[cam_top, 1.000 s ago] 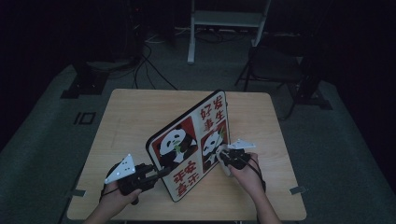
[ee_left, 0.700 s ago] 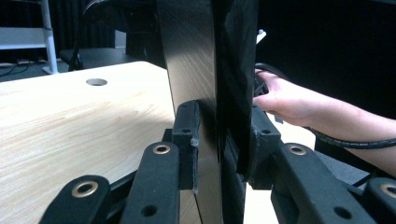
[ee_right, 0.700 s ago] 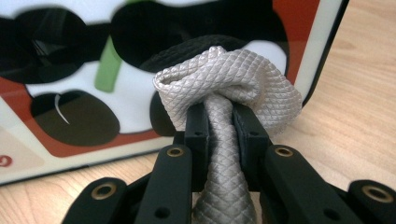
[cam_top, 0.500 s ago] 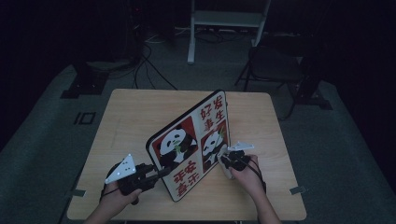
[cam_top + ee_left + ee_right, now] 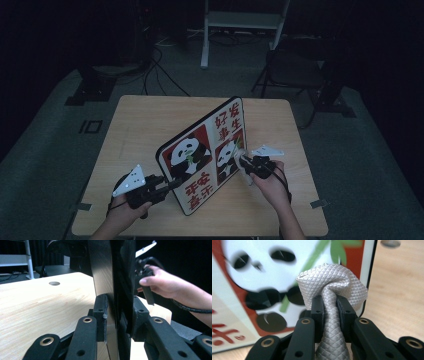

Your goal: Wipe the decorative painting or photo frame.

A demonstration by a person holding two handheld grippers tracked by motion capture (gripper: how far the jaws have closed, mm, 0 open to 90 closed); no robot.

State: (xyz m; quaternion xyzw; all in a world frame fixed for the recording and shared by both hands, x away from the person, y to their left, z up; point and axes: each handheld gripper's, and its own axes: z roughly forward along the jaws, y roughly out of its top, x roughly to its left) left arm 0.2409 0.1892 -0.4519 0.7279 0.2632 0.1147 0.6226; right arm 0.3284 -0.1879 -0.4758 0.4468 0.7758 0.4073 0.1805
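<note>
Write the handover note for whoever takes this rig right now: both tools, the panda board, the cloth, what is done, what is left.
Left tool: shut on the near edge of the panda board, holding it upright on edge on the table.
Right tool: shut on a bunched grey cloth, its wad at the board's printed face, by the right-hand panda picture.
Done: board stood up and steadied, cloth gripped and brought to the face.
Left, as it looks: wipe across the printed face with the cloth, then lay the board down. How much has been wiped cannot be told.
</note>
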